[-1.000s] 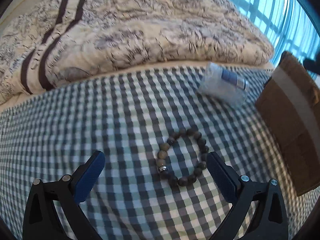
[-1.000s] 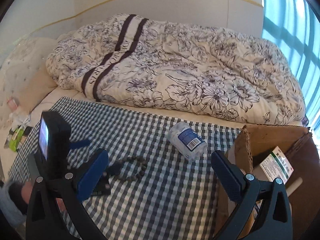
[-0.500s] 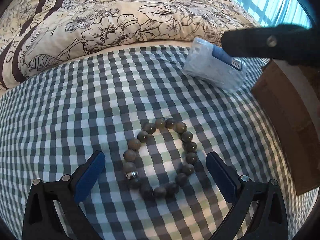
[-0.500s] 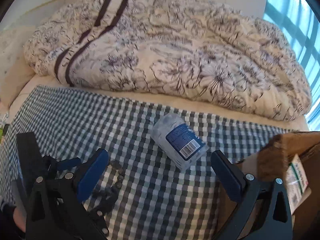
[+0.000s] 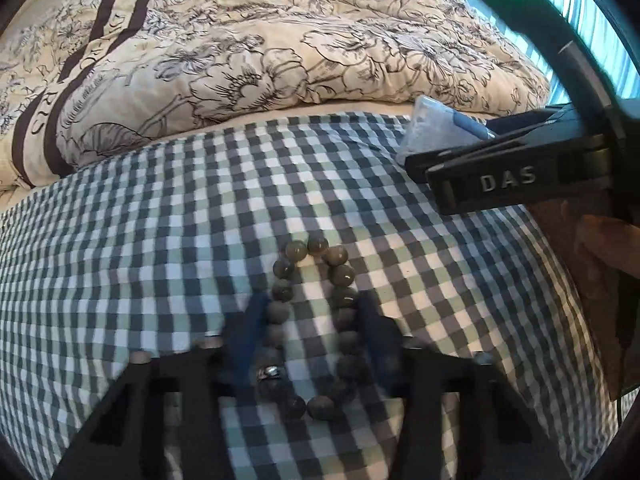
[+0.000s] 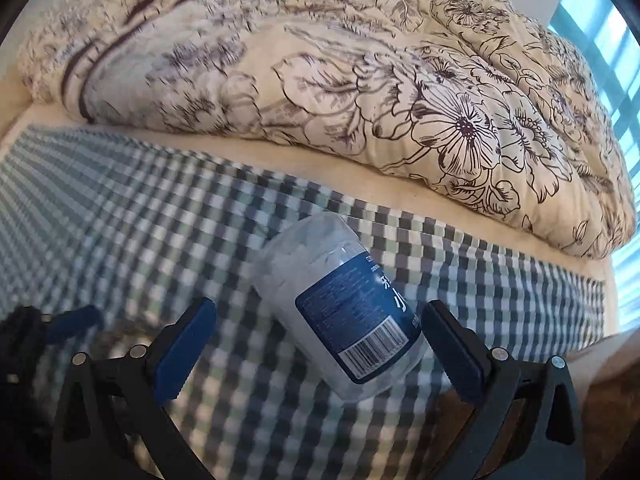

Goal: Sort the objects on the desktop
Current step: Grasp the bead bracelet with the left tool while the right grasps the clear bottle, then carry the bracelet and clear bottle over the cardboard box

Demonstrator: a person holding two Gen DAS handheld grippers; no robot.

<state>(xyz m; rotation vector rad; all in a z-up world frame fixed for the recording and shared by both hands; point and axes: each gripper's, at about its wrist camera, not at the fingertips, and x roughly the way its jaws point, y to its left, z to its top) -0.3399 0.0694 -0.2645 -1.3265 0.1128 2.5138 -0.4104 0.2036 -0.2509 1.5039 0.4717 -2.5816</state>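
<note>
Left tongs (image 5: 310,344) motion-blurred, closing round bead bracelet (image 5: 314,320). Right tongs' arm (image 5: 516,172) hides most of bottle (image 5: 436,132). Cardboard box (image 6: 616,396) cut off at frame edge.

My left claw (image 5: 310,340) is down on the checked cloth (image 5: 160,240) that covers the bed, and its jaws are closing with the bead bracelet (image 5: 312,324) between them. The blue pads sit just outside the two sides of the loop, which is squeezed into a long oval; whether they press on the beads, I cannot tell through the blur. The bracelet's silver bead lies near the left pad. At upper right my right claw (image 5: 500,176) reaches in, marked DAS, in front of a clear bottle (image 5: 436,132) with a blue label. Behind lies a flowered quilt (image 5: 260,60)
</note>
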